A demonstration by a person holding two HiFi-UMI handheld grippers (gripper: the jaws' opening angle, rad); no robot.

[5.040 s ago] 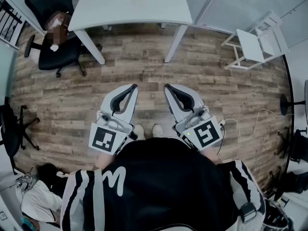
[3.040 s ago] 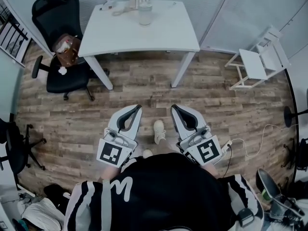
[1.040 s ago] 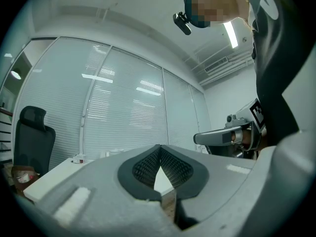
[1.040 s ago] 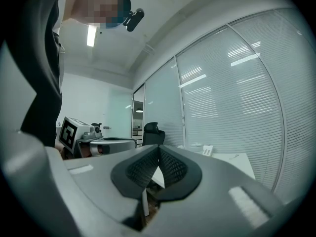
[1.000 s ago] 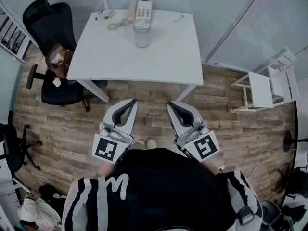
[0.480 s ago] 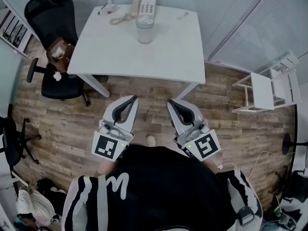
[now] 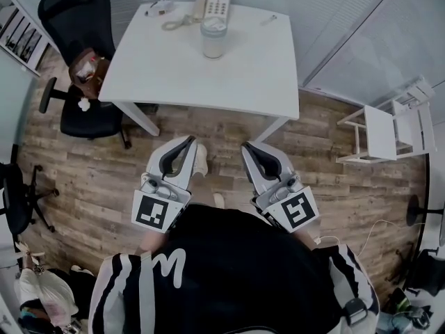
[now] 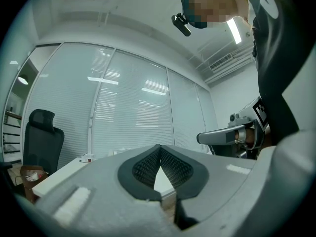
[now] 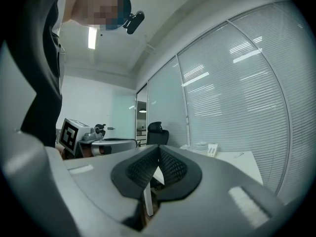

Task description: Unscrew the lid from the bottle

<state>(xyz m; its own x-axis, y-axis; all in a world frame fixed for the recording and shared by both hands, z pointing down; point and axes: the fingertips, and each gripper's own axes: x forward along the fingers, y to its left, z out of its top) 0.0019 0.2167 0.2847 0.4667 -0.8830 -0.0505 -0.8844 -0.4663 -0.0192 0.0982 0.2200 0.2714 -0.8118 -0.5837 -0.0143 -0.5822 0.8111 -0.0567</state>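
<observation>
The bottle, a pale wide jar with a lid on top, stands upright at the far side of a white table in the head view. Both grippers are held level over the wooden floor, short of the table's near edge and well apart from the bottle. My left gripper is shut with nothing in it, its ribbed pads meeting. My right gripper is shut and empty too. In the right gripper view the bottle shows small and far off on the table.
A desk phone with a coiled cord lies behind the bottle. A black office chair holding a bag stands left of the table. A white folding chair is at the right. Glass walls with blinds lie beyond.
The table and bottle have come into the head view and drawn nearer over the last seconds as the person walks forward. A shoe now shows beside the left gripper. Both grippers stay shut.
</observation>
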